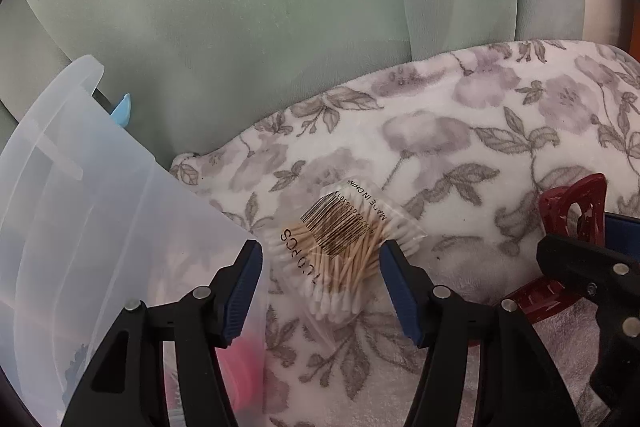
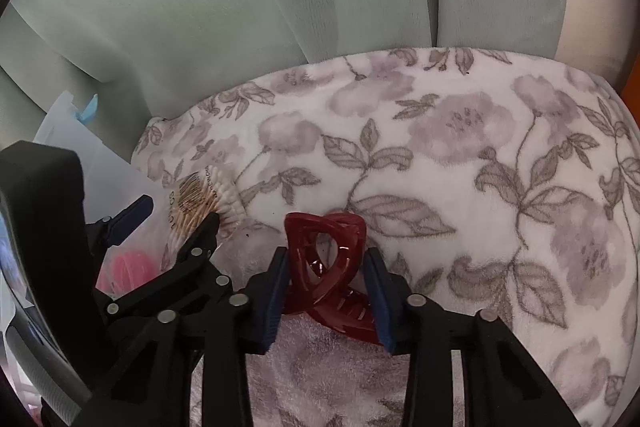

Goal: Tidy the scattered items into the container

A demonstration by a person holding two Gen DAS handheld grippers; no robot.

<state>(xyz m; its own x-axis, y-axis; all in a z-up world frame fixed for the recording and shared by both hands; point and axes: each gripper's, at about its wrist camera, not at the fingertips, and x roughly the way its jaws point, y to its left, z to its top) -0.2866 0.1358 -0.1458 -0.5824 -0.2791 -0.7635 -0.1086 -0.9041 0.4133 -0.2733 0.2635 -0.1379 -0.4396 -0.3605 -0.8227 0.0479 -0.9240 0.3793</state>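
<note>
Upholstery in pale green (image 1: 248, 7) fills the upper half of both views, and below it we see the floral blanket (image 1: 500, 131) carrying the scattered items. At the left of the left wrist view stands the translucent container (image 1: 80, 195), tilted, with something pink showing through its wall.

Lower centre of that view, our left gripper (image 1: 320, 259) is spread, the packet of cotton swabs (image 1: 340, 239) lying between its blue pads but not pinched. In the right wrist view, lower centre, our right gripper (image 2: 325, 267) brackets the dark red hair claw (image 2: 324, 247); the pads sit against its sides, so we judge it pinched, though how firmly we cannot tell.

To do this well, we should lower the left gripper until its pads straddle the thick middle of the packet, not the slippery empty film, then close. For the claw, we should squeeze the curved shell, since its hollow, glossy form may twist out.
</note>
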